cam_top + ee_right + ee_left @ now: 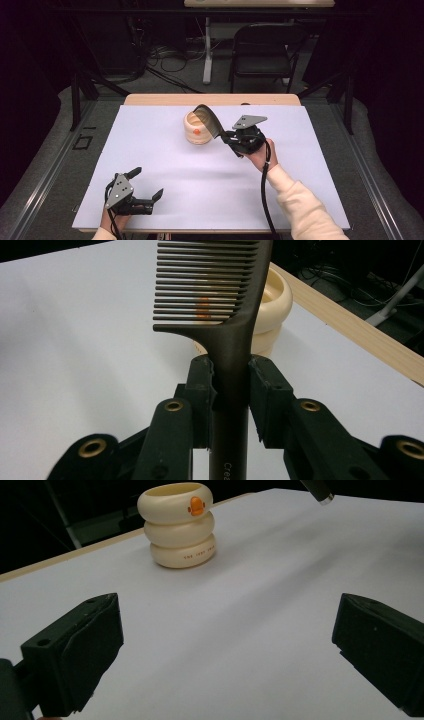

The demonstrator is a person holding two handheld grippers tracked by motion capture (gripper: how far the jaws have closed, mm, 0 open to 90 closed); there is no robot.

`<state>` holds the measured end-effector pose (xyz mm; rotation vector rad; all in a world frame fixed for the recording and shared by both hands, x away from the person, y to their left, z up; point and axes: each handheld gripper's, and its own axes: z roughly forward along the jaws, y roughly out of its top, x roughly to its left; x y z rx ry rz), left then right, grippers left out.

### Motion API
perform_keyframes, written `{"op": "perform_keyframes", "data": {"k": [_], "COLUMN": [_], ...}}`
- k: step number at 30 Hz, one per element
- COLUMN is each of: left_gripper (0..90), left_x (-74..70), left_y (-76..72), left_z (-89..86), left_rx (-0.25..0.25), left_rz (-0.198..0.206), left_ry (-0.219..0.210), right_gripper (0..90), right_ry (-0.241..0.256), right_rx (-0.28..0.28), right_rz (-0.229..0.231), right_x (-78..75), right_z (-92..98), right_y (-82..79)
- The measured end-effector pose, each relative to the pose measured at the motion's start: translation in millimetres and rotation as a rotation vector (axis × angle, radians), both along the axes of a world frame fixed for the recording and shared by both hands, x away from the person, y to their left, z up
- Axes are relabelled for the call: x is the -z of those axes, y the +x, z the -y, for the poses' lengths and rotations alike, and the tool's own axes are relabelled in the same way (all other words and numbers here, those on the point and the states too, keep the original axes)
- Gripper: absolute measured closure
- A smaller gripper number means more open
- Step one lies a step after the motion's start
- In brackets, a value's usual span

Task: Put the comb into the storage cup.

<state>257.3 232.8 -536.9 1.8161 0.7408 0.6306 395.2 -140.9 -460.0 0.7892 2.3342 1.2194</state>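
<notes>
Clamped between the jaws of the right gripper point(231, 390), the dark comb point(220, 300) is held above the cream holder point(199, 128), which could be tipped by an off-centre descent, while the left gripper point(145, 186) is spread wide over the white table point(310, 165).

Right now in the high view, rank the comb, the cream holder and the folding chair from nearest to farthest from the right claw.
1. The comb: clamped in the right claw, sticking out to its left.
2. The cream holder: on the white table cover, just past the comb's toothed end.
3. The folding chair: on the floor beyond the table's far edge.
</notes>
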Motion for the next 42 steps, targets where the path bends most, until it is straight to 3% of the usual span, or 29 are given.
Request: {"op": "perform_keyframes", "data": {"k": [42], "left_gripper": [0.1], "left_x": [0.1], "left_y": [0.7], "left_z": [0.3], "left_rx": [0.003], "left_rz": [0.004], "left_ry": [0.001], "right_gripper": [72.4], "right_ry": [0.025], "right_rx": [-0.011], "right_rz": [0.005], "right_x": [-10.1], "right_z": [-13.1], "right_y": [11.4]}}
